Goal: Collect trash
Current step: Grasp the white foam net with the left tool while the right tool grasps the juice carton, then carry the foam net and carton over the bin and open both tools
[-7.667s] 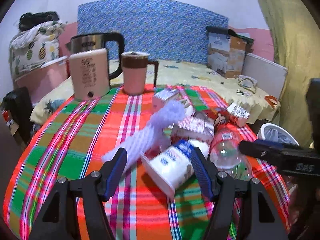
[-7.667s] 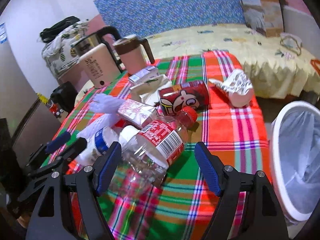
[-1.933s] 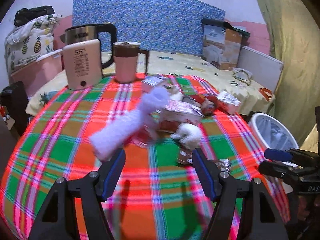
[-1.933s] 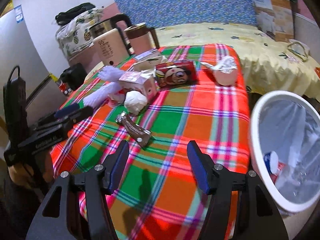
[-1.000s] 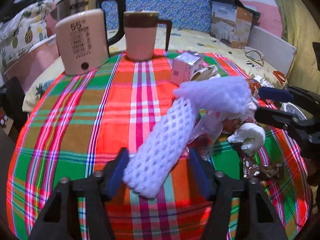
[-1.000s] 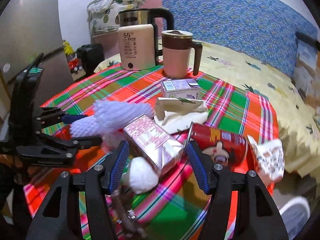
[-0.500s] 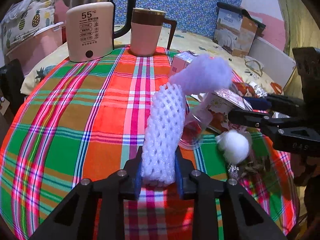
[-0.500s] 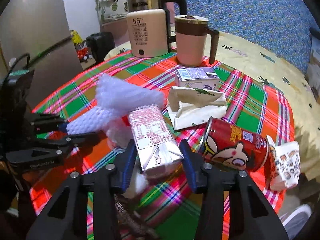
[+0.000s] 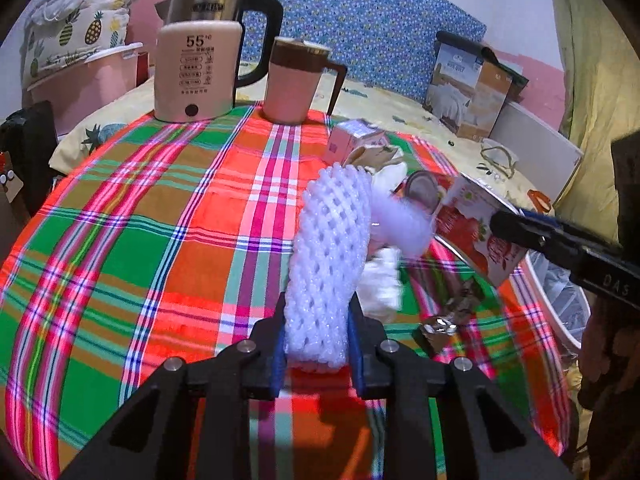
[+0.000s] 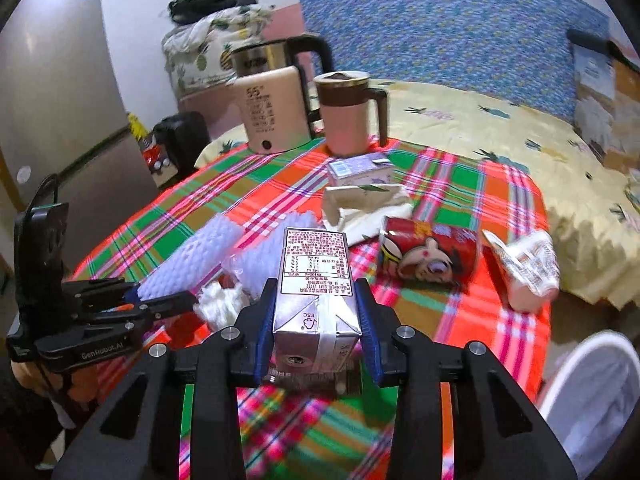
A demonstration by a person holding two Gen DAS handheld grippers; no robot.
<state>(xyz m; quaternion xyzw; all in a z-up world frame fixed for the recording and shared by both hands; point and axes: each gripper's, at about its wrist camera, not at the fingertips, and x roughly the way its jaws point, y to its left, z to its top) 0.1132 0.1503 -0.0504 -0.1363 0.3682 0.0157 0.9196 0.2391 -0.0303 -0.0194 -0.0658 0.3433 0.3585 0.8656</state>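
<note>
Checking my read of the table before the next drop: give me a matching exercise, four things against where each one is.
Things:
1. foam net
2. drink carton
3. red can
4. mug

Places:
A. lying on its side on the cloth
B. between the right gripper's pads
C. standing upright beside the kettle
D. between the left gripper's pads

Pairs: 1-D, 2-B, 3-A, 4-C

I'm seeing the desk under a bright plaid cloth: kettle and mug at the far edge, a small carton, crumpled paper, red can on its side (cartoon face showing), a wadded wrapper near the right rim.
</note>
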